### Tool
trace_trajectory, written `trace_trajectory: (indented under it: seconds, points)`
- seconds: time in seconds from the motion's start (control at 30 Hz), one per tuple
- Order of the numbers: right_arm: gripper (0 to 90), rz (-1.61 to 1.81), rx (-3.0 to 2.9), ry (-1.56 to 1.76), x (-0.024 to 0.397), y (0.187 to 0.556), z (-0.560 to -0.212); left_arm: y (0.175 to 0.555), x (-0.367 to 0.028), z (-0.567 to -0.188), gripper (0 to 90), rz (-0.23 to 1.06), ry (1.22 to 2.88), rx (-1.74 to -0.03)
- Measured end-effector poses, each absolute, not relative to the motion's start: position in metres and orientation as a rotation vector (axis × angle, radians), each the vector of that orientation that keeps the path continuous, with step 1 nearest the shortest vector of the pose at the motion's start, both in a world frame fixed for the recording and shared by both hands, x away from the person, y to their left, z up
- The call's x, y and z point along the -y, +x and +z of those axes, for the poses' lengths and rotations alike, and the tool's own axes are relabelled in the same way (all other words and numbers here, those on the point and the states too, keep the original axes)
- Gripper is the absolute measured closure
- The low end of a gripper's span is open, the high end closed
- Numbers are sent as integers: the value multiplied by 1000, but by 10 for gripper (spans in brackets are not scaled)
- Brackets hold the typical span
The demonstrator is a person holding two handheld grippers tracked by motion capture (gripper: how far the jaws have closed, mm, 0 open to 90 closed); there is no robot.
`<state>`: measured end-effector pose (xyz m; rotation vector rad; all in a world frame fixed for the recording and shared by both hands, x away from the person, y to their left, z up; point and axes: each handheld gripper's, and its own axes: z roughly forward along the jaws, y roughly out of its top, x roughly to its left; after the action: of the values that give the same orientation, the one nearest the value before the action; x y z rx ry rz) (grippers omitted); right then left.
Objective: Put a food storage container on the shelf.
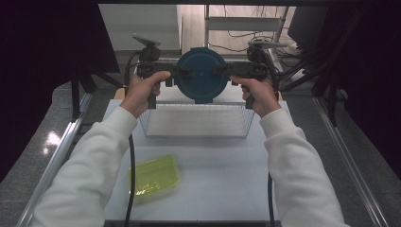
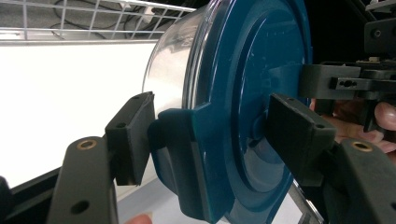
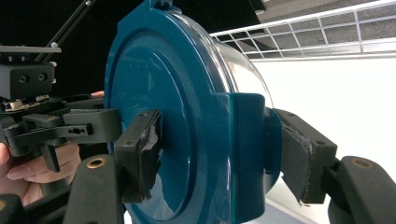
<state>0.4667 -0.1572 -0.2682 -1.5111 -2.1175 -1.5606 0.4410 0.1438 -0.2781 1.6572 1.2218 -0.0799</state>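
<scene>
A round clear container with a dark blue lid [image 1: 201,75] hangs in the air on its side, lid facing the person, above the far rim of a wire basket [image 1: 196,135]. My left gripper [image 1: 182,73] grips its left edge. In the left gripper view the gripper [image 2: 215,135] has one pad behind a lid clip and the other on the lid face [image 2: 243,70]. My right gripper [image 1: 222,71] holds the opposite edge. In the right gripper view the gripper [image 3: 222,154] clamps a clip and the lid [image 3: 154,93] the same way. Both are shut on the container.
The white wire basket stands at the far middle of the white table [image 1: 222,175]. A shallow yellow-green tray [image 1: 153,177] lies at the near left. Metal rails run along both table sides, with dark stands and cables beyond the far edge.
</scene>
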Motion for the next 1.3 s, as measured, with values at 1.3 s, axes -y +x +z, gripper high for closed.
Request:
trace_trajectory:
  seconds: [1.3]
  points:
    - [338, -1442, 1894, -1673, 144, 516, -311, 495, -159, -321, 333, -207, 1512, -1367]
